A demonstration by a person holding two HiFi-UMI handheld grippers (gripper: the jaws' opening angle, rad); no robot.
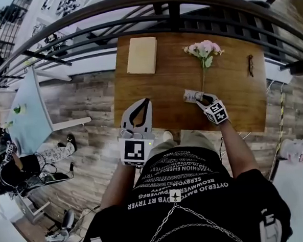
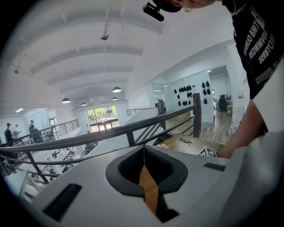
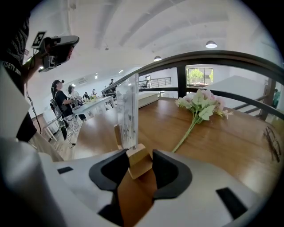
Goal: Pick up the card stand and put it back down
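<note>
The card stand (image 3: 128,111) is gripped by its wooden base between the fingers of the right gripper (image 1: 201,99), with its clear panel upright, just at the stem end of the flower sprig (image 1: 204,49). Whether the base is seated on the worktop (image 1: 237,107) cannot be told. The left gripper (image 1: 144,104) is held well to the flower's left, its fingers pressed together on nothing. If the stand is released while tilted or unseated, the tall panel could be toppled onto the flower, or the stem trapped beneath the base.
</note>
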